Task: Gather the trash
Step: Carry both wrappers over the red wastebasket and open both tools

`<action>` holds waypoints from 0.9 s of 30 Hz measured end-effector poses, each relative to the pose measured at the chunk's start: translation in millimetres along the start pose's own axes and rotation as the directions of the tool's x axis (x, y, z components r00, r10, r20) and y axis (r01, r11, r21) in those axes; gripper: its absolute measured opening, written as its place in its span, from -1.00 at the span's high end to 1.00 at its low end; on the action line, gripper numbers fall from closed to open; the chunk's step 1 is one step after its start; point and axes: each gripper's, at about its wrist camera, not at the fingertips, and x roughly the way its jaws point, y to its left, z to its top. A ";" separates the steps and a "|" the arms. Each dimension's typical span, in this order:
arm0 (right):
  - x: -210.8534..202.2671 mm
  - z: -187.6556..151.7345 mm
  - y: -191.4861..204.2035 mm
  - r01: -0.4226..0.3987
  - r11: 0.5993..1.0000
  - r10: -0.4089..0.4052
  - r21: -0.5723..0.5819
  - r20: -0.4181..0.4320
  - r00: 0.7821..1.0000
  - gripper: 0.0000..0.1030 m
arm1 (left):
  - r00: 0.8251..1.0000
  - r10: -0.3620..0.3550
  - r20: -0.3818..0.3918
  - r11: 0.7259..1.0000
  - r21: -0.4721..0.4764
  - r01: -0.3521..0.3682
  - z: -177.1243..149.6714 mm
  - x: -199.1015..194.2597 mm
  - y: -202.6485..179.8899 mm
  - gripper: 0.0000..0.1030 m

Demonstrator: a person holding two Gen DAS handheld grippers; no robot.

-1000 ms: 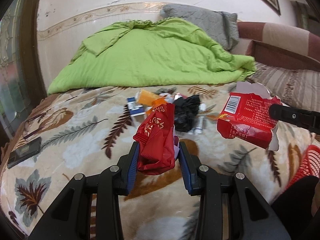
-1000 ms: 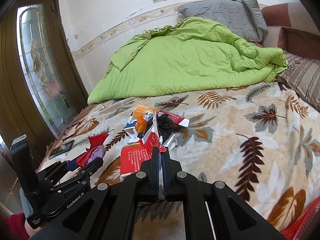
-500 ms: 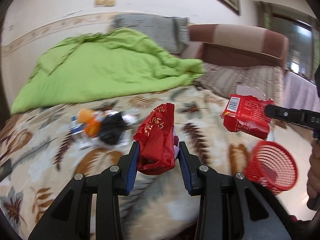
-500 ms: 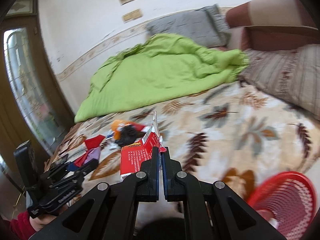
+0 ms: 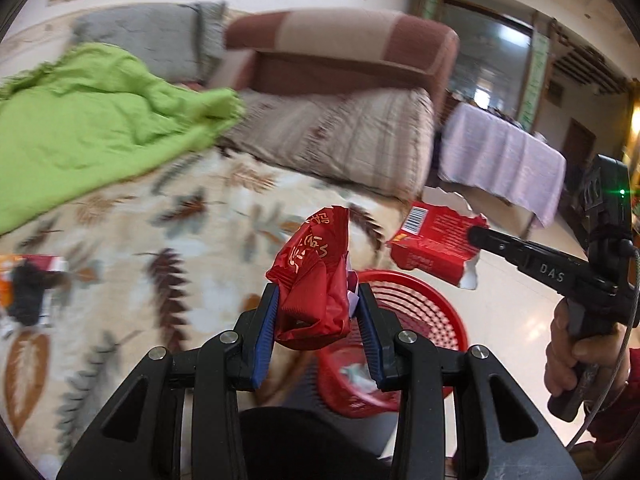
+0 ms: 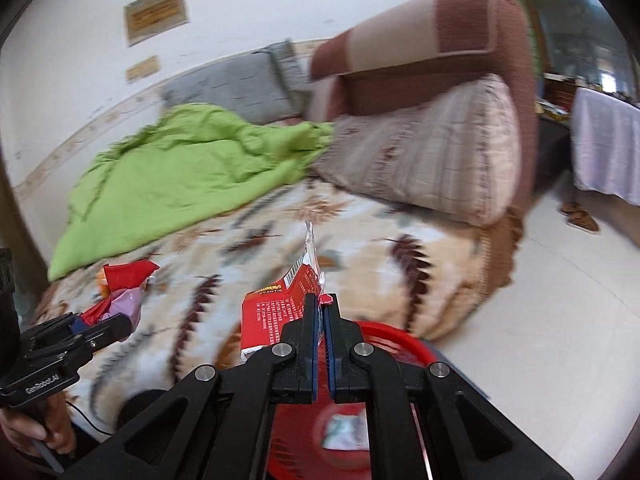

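Observation:
My left gripper [image 5: 318,304] is shut on a crumpled red wrapper [image 5: 314,276] with a bit of pale purple plastic behind it. It hangs over the near rim of a red mesh basket [image 5: 424,312] on the floor beside the bed. My right gripper [image 6: 322,312] is shut on a torn red packet [image 6: 276,312] with a barcode, held above the red basket [image 6: 384,332]. In the left wrist view that red packet [image 5: 436,244] hangs from the right gripper [image 5: 478,236] just past the basket. The left gripper [image 6: 100,322] with its wrapper shows at the left of the right wrist view.
A leaf-patterned blanket [image 5: 140,248] covers the bed, with a green quilt [image 5: 80,128] and pillows behind. More trash [image 5: 28,284] lies at the far left on the blanket. White scraps [image 6: 344,428] lie in the basket. A covered table [image 5: 500,160] stands beyond pale floor tiles.
Both grippers have swung right, away from the trash pile on the bed and over to the red basket by the bed's edge, each still holding its red piece.

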 end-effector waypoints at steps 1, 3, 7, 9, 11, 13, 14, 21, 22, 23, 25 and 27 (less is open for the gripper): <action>-0.4 -1.9 -6.0 0.014 1.000 -0.014 0.007 -0.005 1.000 0.93 | 1.000 -0.017 -0.016 1.000 0.009 0.017 -0.8 8.4 -8.5 0.29; -0.4 -5.7 -18.2 0.040 0.999 -0.040 0.023 -0.016 0.999 0.93 | 0.998 -0.042 -0.043 0.999 0.022 0.043 -0.4 22.2 -19.6 0.28; 9.5 -14.5 -34.3 0.072 0.996 -0.069 0.048 -0.059 0.996 0.90 | 0.992 -0.089 -0.093 0.994 0.062 0.095 -1.0 46.6 -39.2 0.05; 17.7 -18.9 -40.9 0.096 0.993 -0.090 0.063 -0.088 0.992 0.82 | 0.990 -0.090 -0.107 0.993 0.063 0.097 -1.6 50.4 -41.2 0.03; 26.8 -23.2 -49.0 0.099 0.990 -0.087 0.096 -0.127 0.988 0.56 | 0.990 -0.093 -0.104 0.994 0.045 0.098 -2.7 45.7 -36.0 -0.04; 27.3 -25.0 -51.8 0.098 0.988 -0.084 0.116 -0.122 0.989 0.39 | 0.992 -0.077 -0.097 0.996 0.030 0.081 -2.8 41.6 -28.2 -0.12; 27.2 -24.1 -50.5 0.095 0.989 -0.082 0.114 -0.115 0.990 0.36 | 0.993 -0.070 -0.094 0.997 0.024 0.073 -2.4 39.2 -24.7 -0.12; 37.1 -9.4 -20.6 -0.002 0.995 0.011 0.100 -0.090 0.996 0.29 | 0.998 0.032 -0.058 0.999 -0.023 -0.034 -2.6 10.1 19.8 -0.18; 38.7 -9.0 -14.7 -0.020 0.995 0.029 0.096 -0.089 0.996 0.29 | 0.997 0.060 -0.046 0.998 -0.026 -0.061 -3.6 2.8 29.2 -0.19; 41.9 -8.4 -3.5 -0.048 0.995 0.055 0.083 -0.091 0.994 0.29 | 0.995 0.093 -0.033 0.995 -0.033 -0.094 -4.3 -5.5 40.0 -0.21; 47.9 -7.0 18.4 -0.080 0.995 0.085 0.053 -0.093 0.992 0.22 | 0.989 0.145 -0.014 0.988 -0.058 -0.146 -6.4 -20.6 60.4 -0.25; 55.9 -5.7 40.4 -0.125 0.992 0.128 0.032 -0.105 0.986 0.13 | 0.982 0.190 0.006 0.978 -0.086 -0.189 -9.0 -36.6 82.3 -0.29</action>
